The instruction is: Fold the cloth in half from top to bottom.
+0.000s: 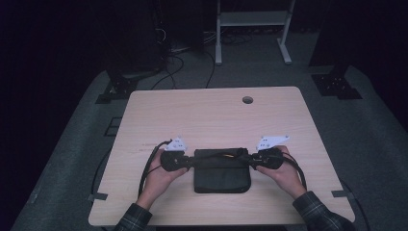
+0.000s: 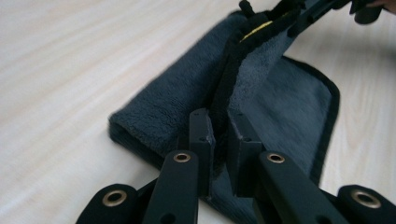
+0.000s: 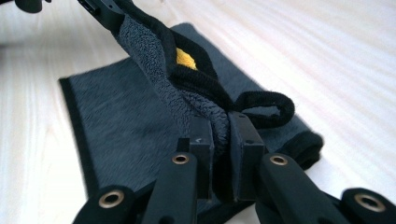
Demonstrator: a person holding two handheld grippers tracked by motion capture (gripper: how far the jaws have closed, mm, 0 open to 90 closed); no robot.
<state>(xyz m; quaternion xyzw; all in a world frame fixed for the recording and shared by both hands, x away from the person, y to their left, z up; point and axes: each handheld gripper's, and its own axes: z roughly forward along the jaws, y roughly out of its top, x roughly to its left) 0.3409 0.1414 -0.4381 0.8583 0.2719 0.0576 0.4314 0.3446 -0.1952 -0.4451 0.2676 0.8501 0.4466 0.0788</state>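
Note:
A dark grey towel (image 1: 222, 172) with black trim and a yellow tag lies folded on the light wooden table (image 1: 211, 110), near its front edge. My left gripper (image 1: 188, 161) is shut on the towel's upper left corner; its view shows the black hem (image 2: 223, 100) pinched between its jaws. My right gripper (image 1: 251, 160) is shut on the upper right corner, where a black hanging loop (image 3: 268, 109) and the yellow tag (image 3: 185, 59) show. The top layer is lifted and stretched between the two grippers, above the flat lower layer (image 3: 116, 121).
A round cable hole (image 1: 247, 100) sits near the table's far edge. Beyond the table stand a white frame (image 1: 252, 29) and cables on the dark floor. Bare tabletop surrounds the towel on all sides.

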